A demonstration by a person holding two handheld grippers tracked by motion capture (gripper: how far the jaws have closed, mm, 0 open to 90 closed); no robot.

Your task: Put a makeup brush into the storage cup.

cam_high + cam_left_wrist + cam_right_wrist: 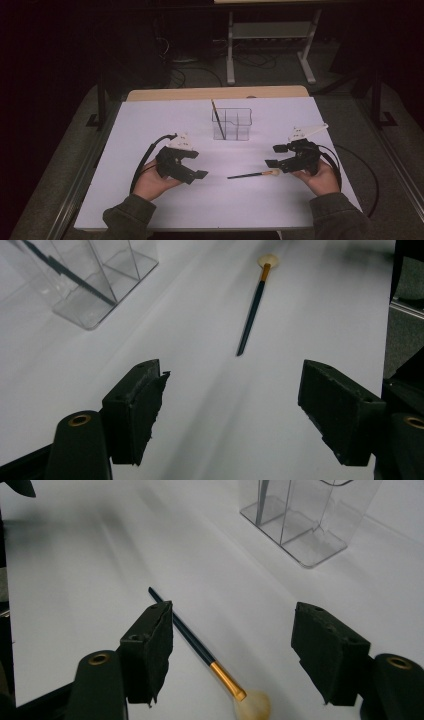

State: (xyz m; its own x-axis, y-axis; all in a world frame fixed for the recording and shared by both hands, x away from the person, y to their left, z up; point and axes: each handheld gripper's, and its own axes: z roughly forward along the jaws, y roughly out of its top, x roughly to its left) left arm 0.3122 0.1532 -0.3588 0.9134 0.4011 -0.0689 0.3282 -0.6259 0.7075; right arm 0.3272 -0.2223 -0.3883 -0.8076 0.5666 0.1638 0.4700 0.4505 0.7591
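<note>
White table [150, 200], high view: brush [252, 174] lies flat at 6 o'clock from clear organiser [231, 124] | left gripper [196, 164] jaws apart, empty | right gripper [274, 156] jaws apart at brush head | left gripper view: brush [252, 310] at 12 o'clock | right gripper view: brush [200, 650] between spread jaws, untouched.
</note>
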